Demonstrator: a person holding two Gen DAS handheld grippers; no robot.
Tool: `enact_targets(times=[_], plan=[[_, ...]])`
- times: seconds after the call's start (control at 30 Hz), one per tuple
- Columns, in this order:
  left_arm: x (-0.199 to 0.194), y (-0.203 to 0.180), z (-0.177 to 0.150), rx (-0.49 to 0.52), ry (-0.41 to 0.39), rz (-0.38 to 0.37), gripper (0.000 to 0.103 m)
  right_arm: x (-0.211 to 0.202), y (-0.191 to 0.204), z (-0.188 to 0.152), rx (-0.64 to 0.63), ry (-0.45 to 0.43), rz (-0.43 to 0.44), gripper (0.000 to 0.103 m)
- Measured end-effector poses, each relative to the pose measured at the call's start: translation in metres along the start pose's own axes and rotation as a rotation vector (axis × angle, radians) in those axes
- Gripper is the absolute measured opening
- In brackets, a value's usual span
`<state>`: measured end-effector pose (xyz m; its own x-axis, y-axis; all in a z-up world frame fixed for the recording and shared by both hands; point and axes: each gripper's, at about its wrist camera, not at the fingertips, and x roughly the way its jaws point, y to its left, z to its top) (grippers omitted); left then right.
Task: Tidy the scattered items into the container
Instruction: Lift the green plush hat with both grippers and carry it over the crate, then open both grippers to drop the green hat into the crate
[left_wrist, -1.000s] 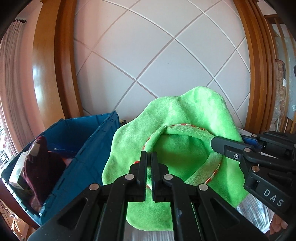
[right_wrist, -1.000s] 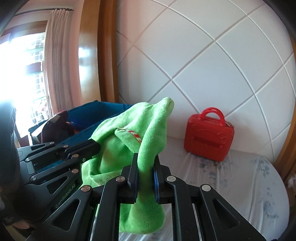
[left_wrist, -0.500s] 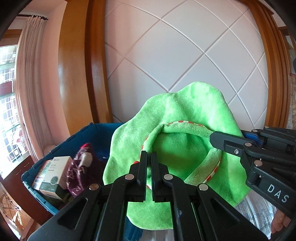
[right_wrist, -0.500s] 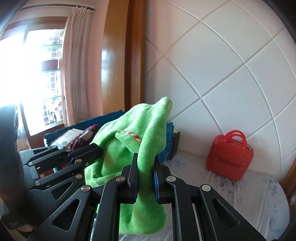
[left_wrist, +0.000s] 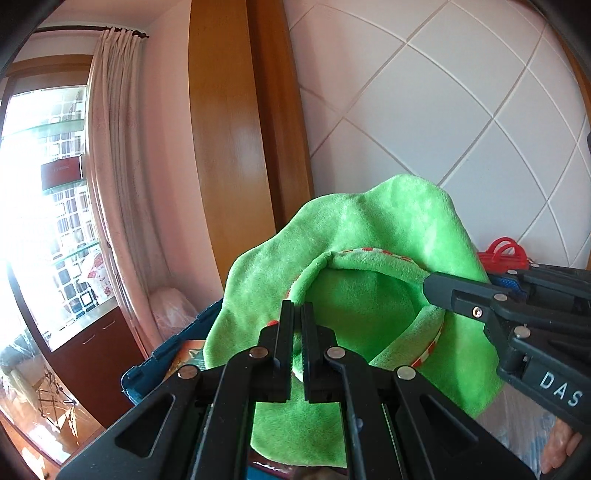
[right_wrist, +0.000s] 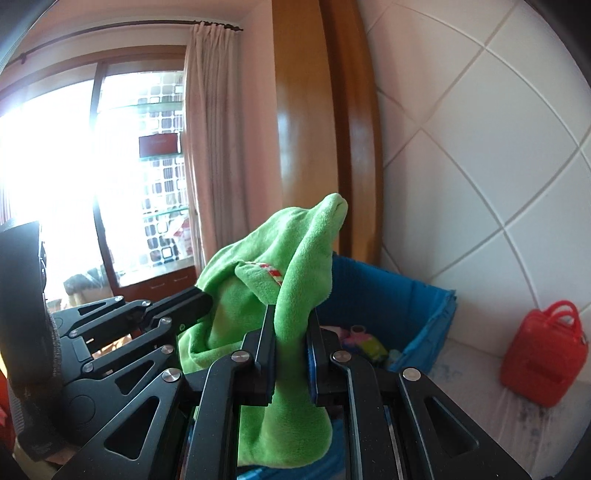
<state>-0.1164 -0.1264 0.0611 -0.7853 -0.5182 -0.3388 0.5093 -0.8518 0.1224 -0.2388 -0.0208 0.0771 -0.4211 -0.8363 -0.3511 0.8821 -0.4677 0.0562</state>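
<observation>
I hold a soft, bright green fleece cloth with a red-and-white striped edge up in the air between my two claws. My left claw is pinched fully closed on one fold of it. My right claw is clamped tight on a thicker bunch of the same cloth. Just beyond and below the cloth sits the blue plastic crate, with small colourful items inside. Far right, a red plastic carry case rests near the white tiled wall.
</observation>
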Motion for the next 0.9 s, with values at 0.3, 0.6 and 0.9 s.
enact_targets(times=[0.3,0.6,0.9], plan=[[0.138,0.036,-0.048,0.086,0.322,-0.121,0.004,0.141,0.006,-0.056,0.133,0.322,-0.107,0.013],[0.161,0.017,-0.048,0.150,0.353,-0.253,0.006,0.176,0.002,-0.072,0.125,0.578,-0.252,0.015],[0.144,0.020,-0.041,0.131,0.292,-0.308,0.019,0.162,0.015,-0.065,0.106,0.537,-0.330,0.021]])
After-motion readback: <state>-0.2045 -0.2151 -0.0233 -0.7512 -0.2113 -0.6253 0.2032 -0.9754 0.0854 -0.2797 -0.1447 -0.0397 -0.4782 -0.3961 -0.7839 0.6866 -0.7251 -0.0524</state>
